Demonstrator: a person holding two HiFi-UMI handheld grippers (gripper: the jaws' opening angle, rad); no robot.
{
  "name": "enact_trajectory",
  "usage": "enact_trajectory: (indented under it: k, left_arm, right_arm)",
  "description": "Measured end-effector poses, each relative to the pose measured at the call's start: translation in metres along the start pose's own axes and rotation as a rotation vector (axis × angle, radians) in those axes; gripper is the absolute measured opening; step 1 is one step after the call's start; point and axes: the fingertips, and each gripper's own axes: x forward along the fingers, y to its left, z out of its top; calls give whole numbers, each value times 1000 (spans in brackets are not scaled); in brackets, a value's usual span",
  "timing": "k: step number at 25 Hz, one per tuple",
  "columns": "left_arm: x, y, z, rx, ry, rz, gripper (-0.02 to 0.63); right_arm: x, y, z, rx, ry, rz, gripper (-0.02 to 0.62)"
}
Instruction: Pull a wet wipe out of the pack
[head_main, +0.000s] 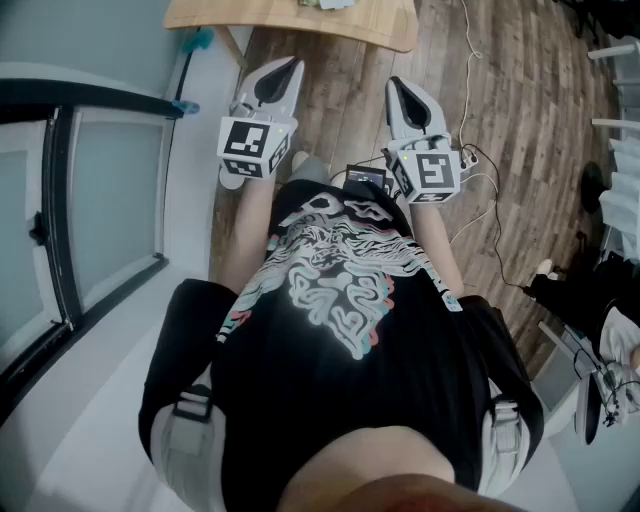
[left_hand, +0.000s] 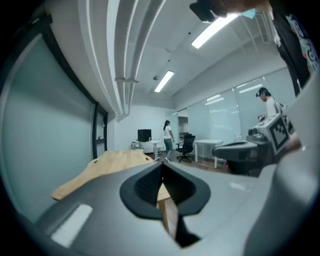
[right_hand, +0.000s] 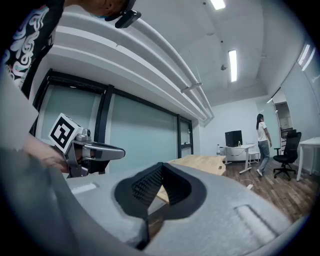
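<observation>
My left gripper (head_main: 290, 66) and right gripper (head_main: 394, 86) are held side by side in front of my chest, both pointing toward a light wooden table (head_main: 300, 22). Both are shut with nothing between the jaws. In the left gripper view the ribbed pads meet at the tip (left_hand: 162, 167), and in the right gripper view likewise (right_hand: 161, 167). I cannot make out a wet wipe pack in any view. Small objects (head_main: 335, 3) lie on the table at the picture's top edge, too cropped to tell what they are.
A black-framed glass partition (head_main: 60, 200) runs along my left. Cables (head_main: 485, 205) trail over the wooden floor on my right. Far down the room a person (right_hand: 261, 142) walks past white desks and an office chair (left_hand: 187, 145).
</observation>
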Motion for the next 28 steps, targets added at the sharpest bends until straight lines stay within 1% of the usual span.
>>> enact_trajectory:
  k: [3,7,9,14,20,28]
  left_arm:
    - [0,-1,-1,15,10,19,-11]
    - [-2,2,-5,8,13,39,-11]
    - [-3,2,-7,6,13,44,-11]
    - [-6,3,-9,4,9,64,-9]
    - [-3,13,-2,6,-9,107,-9]
    - [12,24,0,-5,-16,125,-9]
  right_arm:
    - [-1,2,-2,-13,-8,23,-2]
    - [-1,1,-7,-12,16,15,-2]
    - [-1,3,-10,-13,9,30,-2]
    - [-1,2,-14,39,-3,55,0]
    - [5,-2,-10,36,-6,51,0]
    - [18,-18,-7,44,-19,45,-1]
